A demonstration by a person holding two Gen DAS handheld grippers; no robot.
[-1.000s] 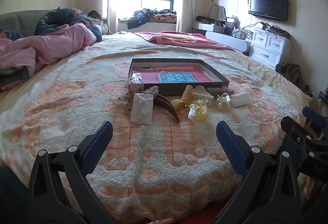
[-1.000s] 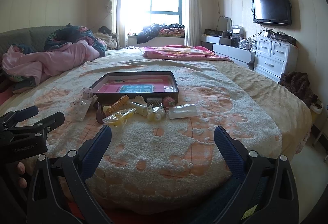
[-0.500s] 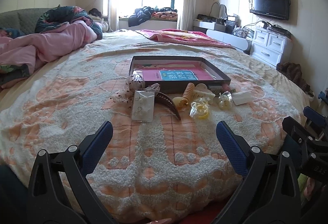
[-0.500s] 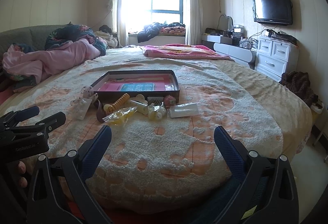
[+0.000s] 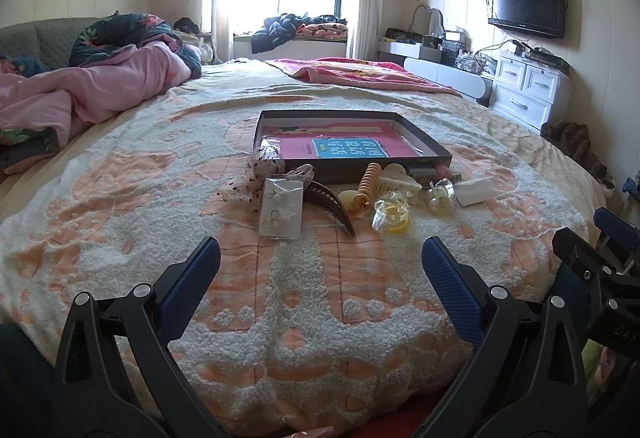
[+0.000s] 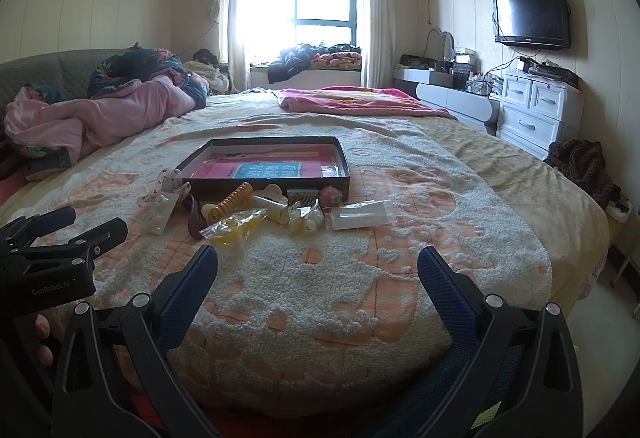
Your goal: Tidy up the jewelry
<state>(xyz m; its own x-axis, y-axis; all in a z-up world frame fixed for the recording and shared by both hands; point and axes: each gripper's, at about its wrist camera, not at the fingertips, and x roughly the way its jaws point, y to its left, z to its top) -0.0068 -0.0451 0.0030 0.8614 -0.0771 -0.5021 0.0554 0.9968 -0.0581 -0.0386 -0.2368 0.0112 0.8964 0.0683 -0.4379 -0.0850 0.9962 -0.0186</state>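
A dark shallow box (image 5: 434, 151) (image 6: 344, 157) with a pink and blue card inside lies on the bed. In front of it lie several accessories: an earring card in a clear bag (image 5: 280, 211), a brown hair clip (image 5: 332, 203), an orange spiral hair tie (image 5: 367, 183) (image 6: 232, 199), a cream claw clip (image 5: 400, 175), a yellow item in a bag (image 5: 392, 217) (image 6: 232, 226), pearl pieces (image 5: 440, 197) and a white packet (image 5: 476, 189) (image 6: 358, 215). My left gripper (image 5: 320, 270) and right gripper (image 6: 318, 270) are both open and empty, short of the pile.
The bed has a fluffy peach and white blanket (image 5: 312, 298). A pink quilt (image 5: 92, 93) is heaped at the left. White drawers (image 6: 536, 113) and a wall TV (image 6: 532, 15) stand at the right. The left gripper also shows in the right wrist view (image 6: 52, 238).
Both grippers have moved slightly forward toward the pile; the box and accessories look a little nearer. Nothing was grasped or moved.
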